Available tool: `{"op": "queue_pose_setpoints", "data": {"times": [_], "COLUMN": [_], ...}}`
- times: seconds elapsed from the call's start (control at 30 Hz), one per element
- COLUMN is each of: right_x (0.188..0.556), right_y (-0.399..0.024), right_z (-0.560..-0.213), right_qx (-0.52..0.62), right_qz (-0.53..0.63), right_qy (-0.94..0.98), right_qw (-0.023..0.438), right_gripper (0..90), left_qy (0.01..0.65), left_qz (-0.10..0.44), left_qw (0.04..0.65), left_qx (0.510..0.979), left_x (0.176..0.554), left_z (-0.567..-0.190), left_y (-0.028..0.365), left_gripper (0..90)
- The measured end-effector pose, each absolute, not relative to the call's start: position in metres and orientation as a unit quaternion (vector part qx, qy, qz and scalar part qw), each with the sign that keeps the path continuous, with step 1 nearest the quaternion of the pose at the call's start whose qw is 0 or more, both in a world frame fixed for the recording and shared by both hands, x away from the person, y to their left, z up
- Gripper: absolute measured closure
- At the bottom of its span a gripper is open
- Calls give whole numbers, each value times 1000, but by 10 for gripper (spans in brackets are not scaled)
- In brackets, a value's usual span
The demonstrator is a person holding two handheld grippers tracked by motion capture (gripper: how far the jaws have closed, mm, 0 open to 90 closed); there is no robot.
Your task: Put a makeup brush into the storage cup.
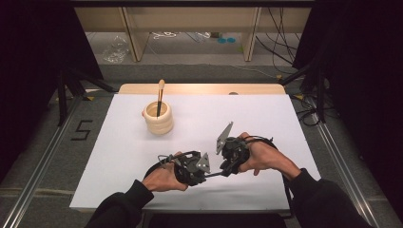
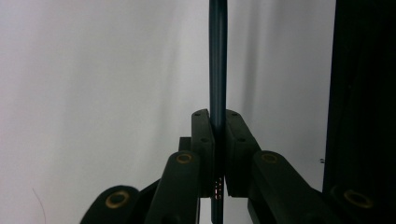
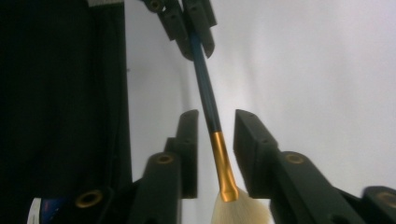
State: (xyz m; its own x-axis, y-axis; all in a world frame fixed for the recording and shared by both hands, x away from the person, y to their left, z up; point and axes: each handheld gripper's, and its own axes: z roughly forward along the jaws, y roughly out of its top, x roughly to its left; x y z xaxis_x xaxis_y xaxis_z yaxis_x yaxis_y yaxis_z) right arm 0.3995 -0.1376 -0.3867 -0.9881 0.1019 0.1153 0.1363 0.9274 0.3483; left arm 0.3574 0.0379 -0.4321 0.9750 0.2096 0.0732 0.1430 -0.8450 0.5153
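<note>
Brush (image 3: 208,100) spans level between the two tools near the front of the surface (image 1: 266,118). Left tool (image 2: 218,122) is clamped tight on the dark handle. Right tool (image 3: 215,122) stands parted around the gold ferrule, pads clear of it. Bristle end points to the right hand, handle end to the left. Cup (image 1: 158,118) sits well beyond, nearer the left tool.

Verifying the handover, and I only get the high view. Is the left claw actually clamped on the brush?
Observer: Yes. In the left gripper view the left claw is shut on the dark handle of the brush.
Operator: Right claw?
Observer: The right claw is open. Its jaws stand either side of the gold ferrule without touching it.
Operator: Which end sits by the right claw?
Observer: The pale bristles, down near the base of its jaws.
</note>
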Motion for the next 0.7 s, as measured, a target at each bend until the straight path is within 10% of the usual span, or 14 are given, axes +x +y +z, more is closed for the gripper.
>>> {"op": "queue_pose_setpoints", "data": {"times": [0.7], "right_x": [409], "right_y": [-184], "right_z": [-357], "right_qx": [-168], "right_qz": [-309], "right_qy": [-935], "right_qw": [-39], "right_gripper": [456], "left_qy": [161], "left_qz": [80], "left_qw": [299], "left_qx": [937], "left_x": [375], "left_z": [-418], "left_y": [61], "left_gripper": [845]}}
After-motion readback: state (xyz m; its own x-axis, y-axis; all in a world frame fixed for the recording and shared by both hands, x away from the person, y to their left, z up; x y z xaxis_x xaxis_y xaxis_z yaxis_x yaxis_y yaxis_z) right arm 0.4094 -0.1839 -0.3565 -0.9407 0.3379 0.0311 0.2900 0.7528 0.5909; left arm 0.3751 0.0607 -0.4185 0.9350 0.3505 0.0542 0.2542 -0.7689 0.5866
